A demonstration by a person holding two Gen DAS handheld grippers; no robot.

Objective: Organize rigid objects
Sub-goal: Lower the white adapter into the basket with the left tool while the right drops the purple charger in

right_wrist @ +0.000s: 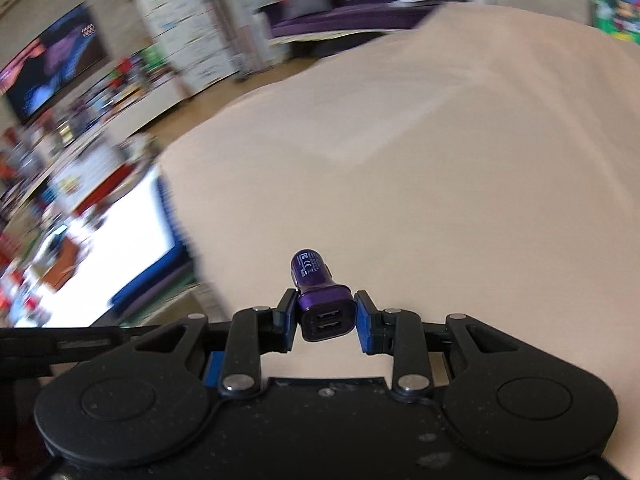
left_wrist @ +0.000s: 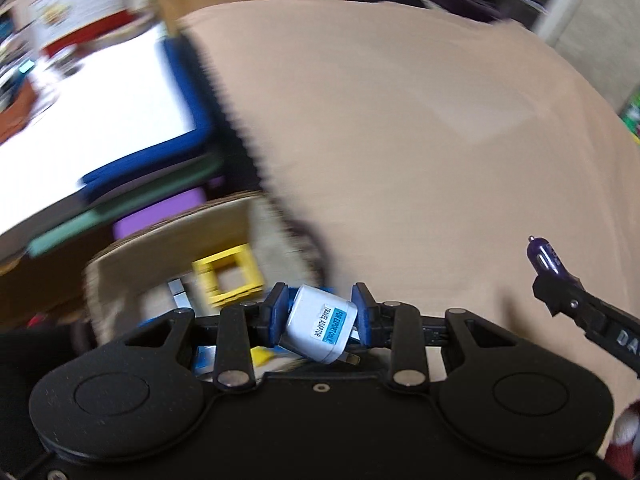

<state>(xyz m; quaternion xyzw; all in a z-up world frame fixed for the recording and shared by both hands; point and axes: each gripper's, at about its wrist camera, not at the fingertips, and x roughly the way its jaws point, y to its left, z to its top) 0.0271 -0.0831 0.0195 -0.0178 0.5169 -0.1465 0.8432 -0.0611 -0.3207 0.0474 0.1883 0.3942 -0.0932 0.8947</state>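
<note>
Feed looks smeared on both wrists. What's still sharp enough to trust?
Left wrist view: background and cardboard box motion-blurred; left gripper and white travel adapter crisp, label legible. Right wrist view: room streaked, fisheye-bent; right gripper and purple car charger sharp.

Beige tabletop (left_wrist: 400, 128); purple sofa (right_wrist: 360, 8) behind; screen (right_wrist: 52, 68) on wall.

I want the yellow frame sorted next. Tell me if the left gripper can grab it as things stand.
Probably not. The left gripper is shut on the white adapter, so its jaws are occupied. The yellow frame lies just ahead to the left in the cardboard box, with nothing visibly covering it.
</note>
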